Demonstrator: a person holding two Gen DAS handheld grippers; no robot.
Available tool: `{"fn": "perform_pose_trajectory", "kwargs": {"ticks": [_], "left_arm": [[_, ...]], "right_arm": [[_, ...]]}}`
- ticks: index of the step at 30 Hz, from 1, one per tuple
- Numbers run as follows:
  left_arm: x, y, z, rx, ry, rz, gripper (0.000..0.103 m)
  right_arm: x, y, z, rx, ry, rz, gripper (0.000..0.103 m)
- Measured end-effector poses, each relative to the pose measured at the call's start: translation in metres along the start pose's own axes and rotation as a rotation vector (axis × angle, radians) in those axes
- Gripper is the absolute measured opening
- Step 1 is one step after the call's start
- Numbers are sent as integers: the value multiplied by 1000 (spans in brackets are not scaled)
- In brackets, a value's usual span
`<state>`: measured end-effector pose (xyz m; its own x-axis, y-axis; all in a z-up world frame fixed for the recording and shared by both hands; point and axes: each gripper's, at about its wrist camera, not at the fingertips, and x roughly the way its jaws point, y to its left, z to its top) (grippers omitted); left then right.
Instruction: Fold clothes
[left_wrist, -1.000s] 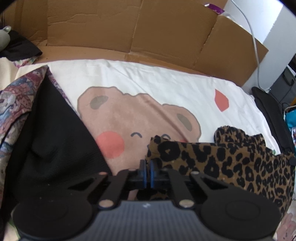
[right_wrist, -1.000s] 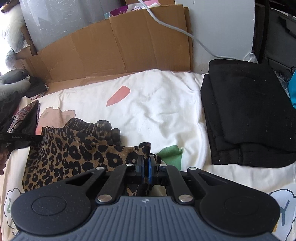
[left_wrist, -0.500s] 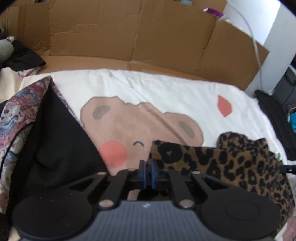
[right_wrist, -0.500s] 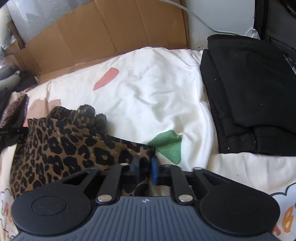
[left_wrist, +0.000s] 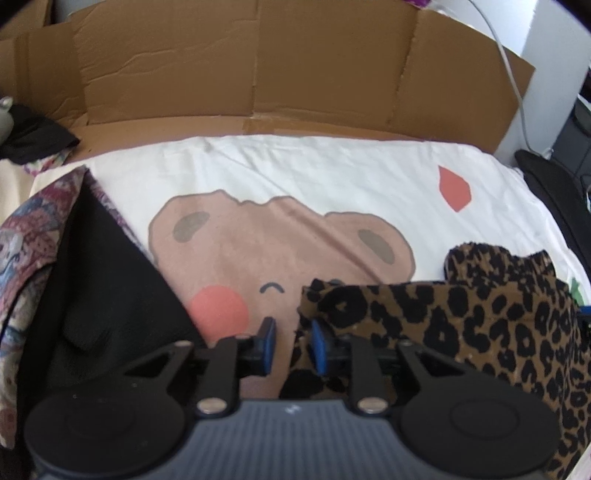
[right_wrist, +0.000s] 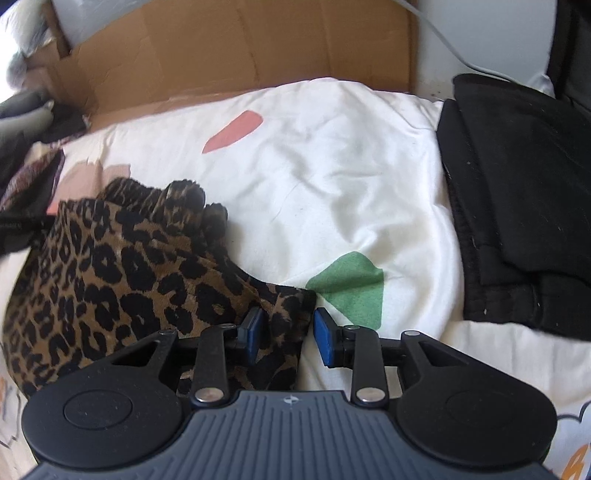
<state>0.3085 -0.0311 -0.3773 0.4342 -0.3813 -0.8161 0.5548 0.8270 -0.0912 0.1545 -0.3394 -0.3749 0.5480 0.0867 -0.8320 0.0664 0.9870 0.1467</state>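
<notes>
A leopard-print garment (left_wrist: 461, 325) lies folded across the white bear-print sheet (left_wrist: 295, 173). My left gripper (left_wrist: 293, 343) sits at its left corner. The jaws are opening, and the corner lies loose between the blue pads (left_wrist: 267, 345), nearer the right one. In the right wrist view the same garment (right_wrist: 122, 273) spreads to the left on the sheet (right_wrist: 332, 155). My right gripper (right_wrist: 288, 338) is at its right corner, beside a green print patch. Its jaws are also opening, with the corner slack between the pads (right_wrist: 325, 341).
A folded black garment (right_wrist: 517, 203) lies at the bed's right edge. Black cloth (left_wrist: 92, 277) over paisley fabric (left_wrist: 26, 236) lies at the left. Cardboard (left_wrist: 258, 66) lines the back wall, and a grey cable (left_wrist: 513, 74) hangs at the right.
Both grippers were shut on the garment's corners and their jaws have since parted. The right gripper sank toward the sheet, and the leopard cloth now rests flatter.
</notes>
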Motion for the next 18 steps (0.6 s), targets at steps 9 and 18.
{"fn": "perform_pose_trajectory", "kwargs": {"ticks": [9,18], "left_arm": [[-12,4,11,-18,-39,-123,25],[10,-1,9,-21,5,-98,33]], "right_arm": [[-11,-2,4,16,9,2,6],[-19,-2,1,13,-3,-40,6]]}}
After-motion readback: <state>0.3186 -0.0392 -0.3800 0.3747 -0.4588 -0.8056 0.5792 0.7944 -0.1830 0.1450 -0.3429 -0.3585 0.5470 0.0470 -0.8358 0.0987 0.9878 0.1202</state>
